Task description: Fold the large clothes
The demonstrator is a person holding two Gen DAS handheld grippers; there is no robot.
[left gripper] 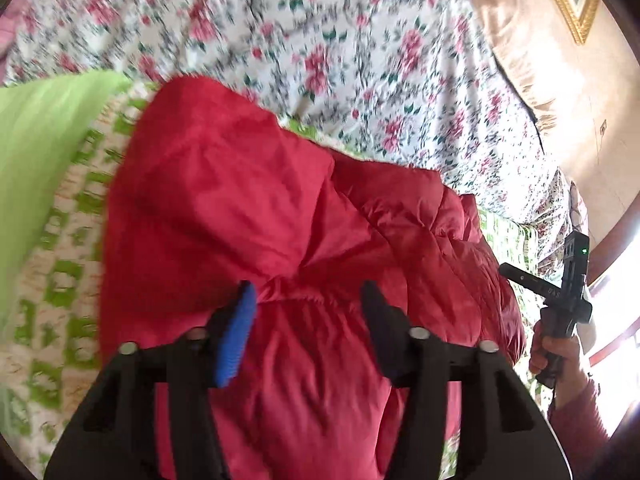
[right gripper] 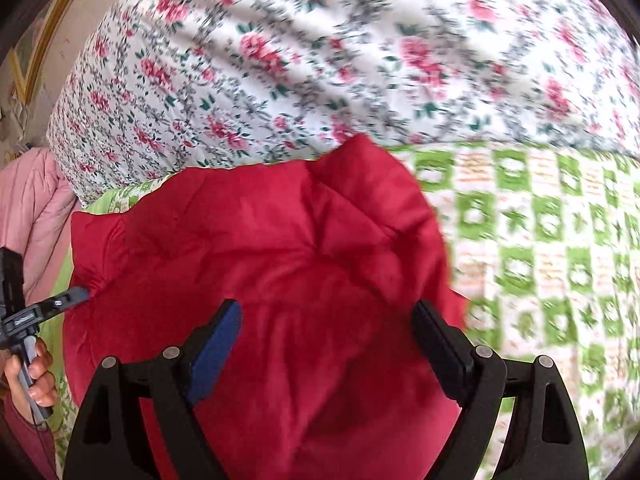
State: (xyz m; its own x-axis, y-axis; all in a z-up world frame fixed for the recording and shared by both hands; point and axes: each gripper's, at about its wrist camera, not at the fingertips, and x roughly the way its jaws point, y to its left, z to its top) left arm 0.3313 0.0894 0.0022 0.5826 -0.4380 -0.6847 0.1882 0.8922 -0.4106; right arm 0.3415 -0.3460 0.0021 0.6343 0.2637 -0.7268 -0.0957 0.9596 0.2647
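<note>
Claws, left (left gripper: 308,300) and right (right gripper: 326,320), both wide open, empty, over red jacket (left gripper: 248,200).

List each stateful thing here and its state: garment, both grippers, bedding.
Red puffer jacket: bunched, partly folded, lying on the checked blanket.
Left gripper: open, over the jacket, gripping nothing.
Right gripper: open, over the jacket, gripping nothing.
Green checked blanket: spread under the jacket.
Floral quilt: rumpled behind.

A green-and-white checked bedspread (right gripper: 540,248) is spread at 3 o'clock in the right wrist view. A floral quilt (left gripper: 340,40) is heaped toward 12 o'clock. A pink padded garment (right gripper: 36,200) is seen at 9 o'clock, and a gilt frame (left gripper: 576,0) at 1 o'clock in the left wrist view.
</note>
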